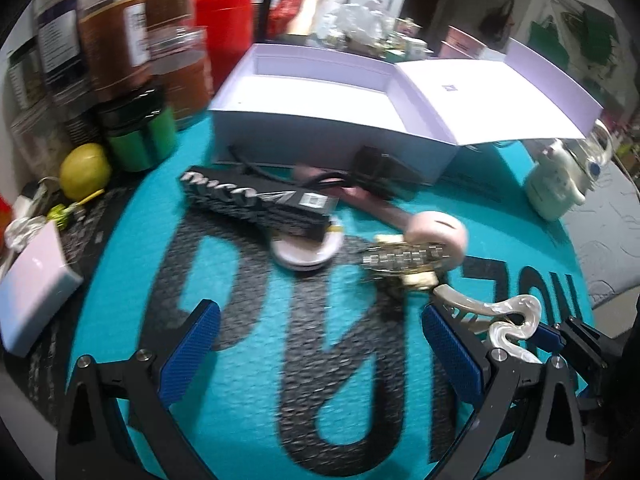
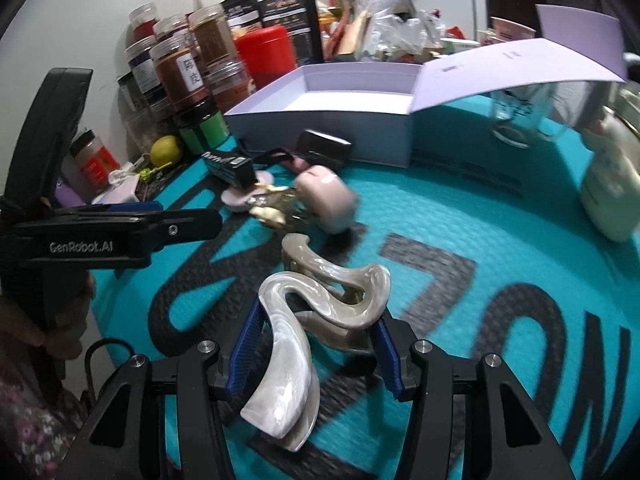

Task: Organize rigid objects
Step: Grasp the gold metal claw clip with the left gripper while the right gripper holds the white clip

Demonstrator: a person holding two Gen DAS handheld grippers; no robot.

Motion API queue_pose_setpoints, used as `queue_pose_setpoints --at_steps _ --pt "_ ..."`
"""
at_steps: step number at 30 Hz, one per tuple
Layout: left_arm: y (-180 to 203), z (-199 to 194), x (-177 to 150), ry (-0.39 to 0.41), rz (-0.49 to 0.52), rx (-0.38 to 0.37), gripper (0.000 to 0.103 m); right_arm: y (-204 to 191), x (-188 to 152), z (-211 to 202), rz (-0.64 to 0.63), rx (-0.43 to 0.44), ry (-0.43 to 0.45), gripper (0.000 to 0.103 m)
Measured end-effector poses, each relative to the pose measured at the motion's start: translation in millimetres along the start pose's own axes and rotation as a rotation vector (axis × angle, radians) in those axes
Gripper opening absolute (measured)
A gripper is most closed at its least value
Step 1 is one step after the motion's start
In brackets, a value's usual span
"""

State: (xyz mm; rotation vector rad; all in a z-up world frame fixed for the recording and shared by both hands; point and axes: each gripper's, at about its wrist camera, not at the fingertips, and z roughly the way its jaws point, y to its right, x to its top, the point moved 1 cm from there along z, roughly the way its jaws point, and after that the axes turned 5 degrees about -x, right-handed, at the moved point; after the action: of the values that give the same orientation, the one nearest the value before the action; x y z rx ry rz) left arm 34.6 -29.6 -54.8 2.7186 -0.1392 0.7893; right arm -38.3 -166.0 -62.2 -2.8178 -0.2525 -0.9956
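A pearly beige hair claw clip (image 2: 324,308) sits between the blue pads of my right gripper (image 2: 318,350), which is shut on it just above the teal mat (image 2: 460,208). In the left wrist view the same clip (image 1: 508,320) shows at the lower right. My left gripper (image 1: 320,344) hangs open over the mat with nothing between its fingers. Ahead lie a black lettered box (image 1: 256,204), a round pink compact (image 1: 304,254), a metal-band watch (image 1: 404,258), a pink case (image 1: 438,232) and a black adapter (image 1: 380,168). Behind them stands an open lilac box (image 1: 320,124), empty inside.
Spice jars (image 1: 112,40), a red canister (image 1: 224,28), a green jar (image 1: 140,136) and a lemon (image 1: 85,170) crowd the back left. A small lilac box (image 1: 36,284) lies at the left edge. A white figurine bottle (image 1: 552,184) and a glass mug (image 2: 520,116) stand on the right.
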Motion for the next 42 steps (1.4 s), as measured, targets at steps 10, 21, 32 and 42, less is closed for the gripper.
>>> queue_pose_setpoints --at_steps 10,21,32,42 --pt "33.7 25.4 9.5 -0.006 0.056 -0.083 0.102 40.3 -7.8 -7.5 0.116 -0.066 0.014 0.052" --pt "36.7 51.3 15.8 -0.046 0.023 -0.138 0.079 51.3 -9.4 -6.4 0.147 -0.075 0.023 0.052" --pt "40.6 43.4 15.9 0.017 0.069 -0.125 0.058 51.6 -10.5 -8.3 0.149 -0.076 0.026 0.052" --pt "29.9 18.9 4.1 0.044 0.061 -0.109 0.058 34.6 -9.5 -12.6 0.118 -0.062 0.050 0.052"
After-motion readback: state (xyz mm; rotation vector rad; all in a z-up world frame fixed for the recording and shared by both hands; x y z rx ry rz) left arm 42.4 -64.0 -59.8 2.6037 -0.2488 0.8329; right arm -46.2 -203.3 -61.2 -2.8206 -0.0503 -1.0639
